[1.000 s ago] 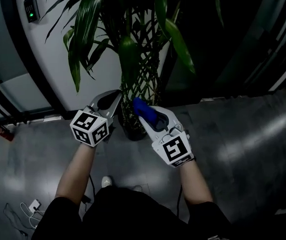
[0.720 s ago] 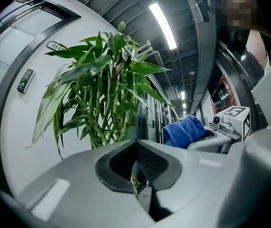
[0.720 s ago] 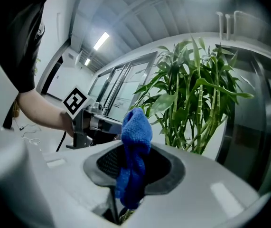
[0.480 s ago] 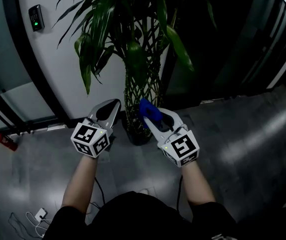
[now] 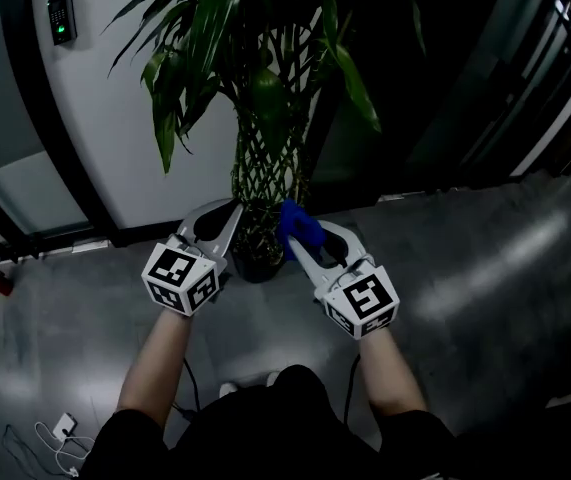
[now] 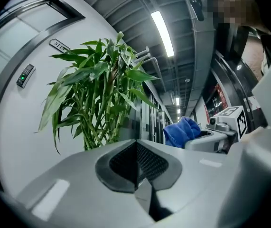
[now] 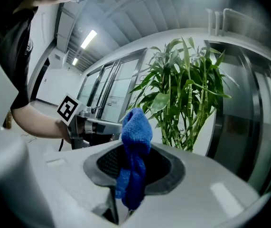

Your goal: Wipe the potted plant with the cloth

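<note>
Blue fluffy microfibre cloth (image 7: 135, 146) is pinched in the right gripper (image 7: 128, 184), whose jaws are closed on its lower folds while the top bunches up above them; that hold reads plainly in the right gripper view, whereas the head view gives only a blue wad at the gripper's tip, just beside the plant's stems, and I cannot tell whether it touches them. Left gripper (image 6: 136, 163) has its jaws pressed together with nothing between them, as its own view makes clear; from overhead it is just a pale wedge pointing towards the pot.

Tall green potted plant with lattice-braided stems (image 5: 265, 158) stands on the grey polished floor (image 5: 465, 288) against a white wall (image 5: 115, 118); its dark round pot (image 5: 255, 263) sits between the two gripper tips and shows in the head view alone, since both gripper views look up at leaves and stalks. Small wall keypad with a green light (image 5: 61, 16) hangs left of the plant, seen from the head and the left gripper but not the right; long ceiling light strip (image 6: 163, 32) appears only from the grippers; white cable (image 5: 60, 430) on the floor shows only from overhead.
</note>
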`<state>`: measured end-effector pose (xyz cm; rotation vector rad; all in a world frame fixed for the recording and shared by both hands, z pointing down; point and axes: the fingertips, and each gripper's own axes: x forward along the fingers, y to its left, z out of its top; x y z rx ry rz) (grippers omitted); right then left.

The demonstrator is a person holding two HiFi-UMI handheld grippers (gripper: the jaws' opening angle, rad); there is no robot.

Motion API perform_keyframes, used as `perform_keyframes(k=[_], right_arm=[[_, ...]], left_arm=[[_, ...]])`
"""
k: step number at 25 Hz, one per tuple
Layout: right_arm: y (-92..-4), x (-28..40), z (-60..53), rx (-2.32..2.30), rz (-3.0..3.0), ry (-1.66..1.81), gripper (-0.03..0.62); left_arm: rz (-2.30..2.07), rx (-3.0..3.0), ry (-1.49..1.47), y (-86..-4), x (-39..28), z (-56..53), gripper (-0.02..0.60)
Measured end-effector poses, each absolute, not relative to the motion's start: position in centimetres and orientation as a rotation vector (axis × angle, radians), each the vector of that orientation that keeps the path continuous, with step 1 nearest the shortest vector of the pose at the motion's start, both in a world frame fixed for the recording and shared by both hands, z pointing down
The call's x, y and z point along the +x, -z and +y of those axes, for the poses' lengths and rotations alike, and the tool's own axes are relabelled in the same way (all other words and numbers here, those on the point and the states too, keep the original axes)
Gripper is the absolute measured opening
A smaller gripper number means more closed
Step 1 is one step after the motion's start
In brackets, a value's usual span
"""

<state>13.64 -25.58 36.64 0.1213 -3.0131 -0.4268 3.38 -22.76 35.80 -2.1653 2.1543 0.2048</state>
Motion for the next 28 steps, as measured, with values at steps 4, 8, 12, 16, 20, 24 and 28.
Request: perform_keyframes(k=[4,8,12,16,20,24,28], right_arm=[[-36.7,13.6,-27.1,0.062,-3.05,0.421,0.112],[-37.1,14.0,-31.3,-0.029,-3.087,0.398,0.112],[-37.8,15.0,-37.3,-0.142,-3.075,0.413,0.112],[-35.8,15.1,-44.3,-0.154,-3.07,0.529,0.112],[-31.9,14.9,-47.9,-0.22,-3.099,0.636,0.112],[-27.7,14.1,-50.0,-0.223,-3.148,0.753,0.112],[-22.9,13.1,-51.1,-0.172,-3.199,0.87,0.112]], left_arm=[[2.197,-2.108,-0.16,-35.4,2.8,-23.7,0.006],[2.182,-2.104,-0.095,-35.4,5.6,-28.0,0.006],[2.265,-2.032,-0.115,-35.3,7.1,-32.7,0.006],[2.316,-1.959,-0.114,-34.1,7.4,-36.9,0.006],[2.349,-1.856,-0.113,-32.1,8.2,-39.0,0.006],[2.345,-1.824,-0.154,-29.8,7.9,-40.5,0.006],[2.328,-1.841,-0.151,-27.5,7.2,-41.7,0.006]])
